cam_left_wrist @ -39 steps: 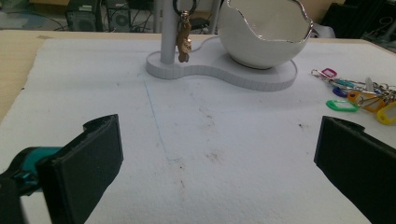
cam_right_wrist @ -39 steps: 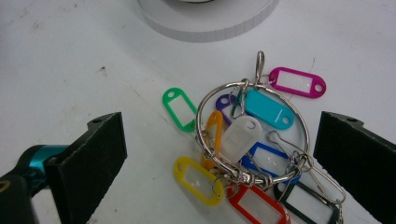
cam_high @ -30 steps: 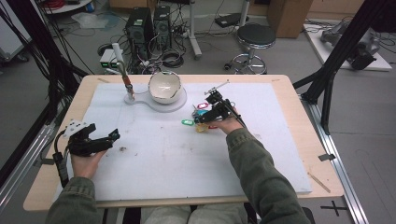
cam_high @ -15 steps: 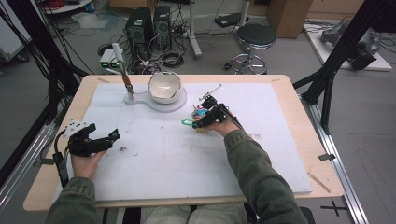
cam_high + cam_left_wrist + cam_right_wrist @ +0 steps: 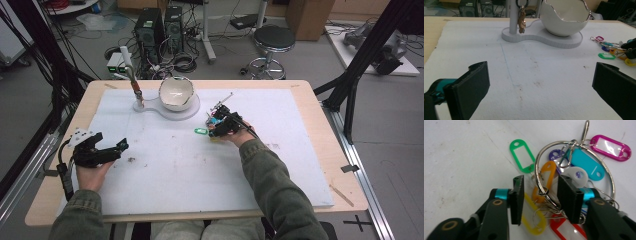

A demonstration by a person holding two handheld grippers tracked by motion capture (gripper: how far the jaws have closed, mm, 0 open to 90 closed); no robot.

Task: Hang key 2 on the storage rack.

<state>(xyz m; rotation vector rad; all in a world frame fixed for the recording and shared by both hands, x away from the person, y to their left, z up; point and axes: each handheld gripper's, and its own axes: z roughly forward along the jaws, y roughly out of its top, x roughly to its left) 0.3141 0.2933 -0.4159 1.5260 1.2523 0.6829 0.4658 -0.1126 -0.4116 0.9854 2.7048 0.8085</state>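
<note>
right tool: jaws just been closing, straddling the big steel key ring with coloured plastic tags, pads not pressing yet | bunch mid-surface, right of bowl: light, floppy, slippery; pinch ring wire | left tool: spread, idle near-left | white ceramic bowl on stand: looks empty

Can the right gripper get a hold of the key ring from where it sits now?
Probably yes. The right gripper already straddles the key ring, its jaws have just been closing around the wire and nothing but loose tags lies between; the pads do not yet press on it.
</note>
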